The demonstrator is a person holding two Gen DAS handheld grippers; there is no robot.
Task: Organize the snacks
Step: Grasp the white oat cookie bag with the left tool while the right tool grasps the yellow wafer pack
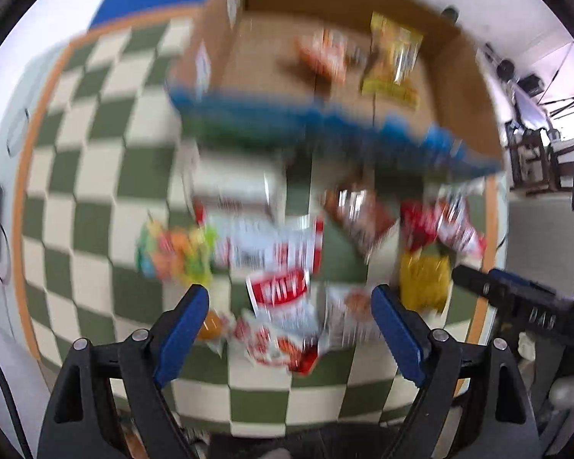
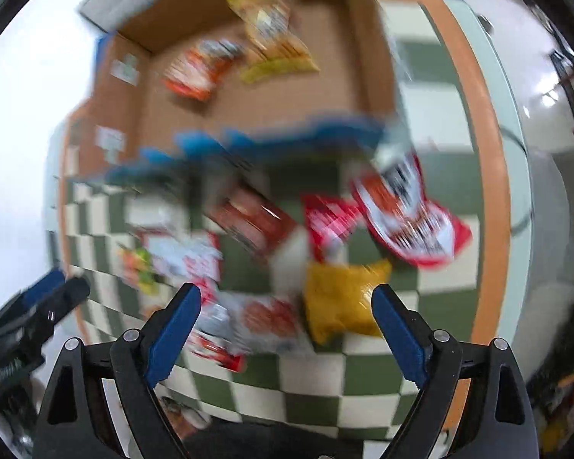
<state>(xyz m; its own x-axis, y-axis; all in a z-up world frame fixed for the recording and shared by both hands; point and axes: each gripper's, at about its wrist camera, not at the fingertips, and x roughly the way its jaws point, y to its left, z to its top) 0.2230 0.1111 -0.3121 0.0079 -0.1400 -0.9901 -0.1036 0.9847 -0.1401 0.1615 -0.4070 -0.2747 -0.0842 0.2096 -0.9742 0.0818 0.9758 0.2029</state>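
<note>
- While both views are blurred, the left gripper (image 1: 290,304) and right gripper (image 2: 287,302) are seen with fingers spread, nothing held.
- Most snacks (image 1: 279,264) are scattered on the checked desk (image 1: 95,153); two packets (image 2: 241,49) already lie in the box (image 2: 367,57).
- Overlapping packets may be pinched together, or a slick bag may be dropped short of the box.
</note>
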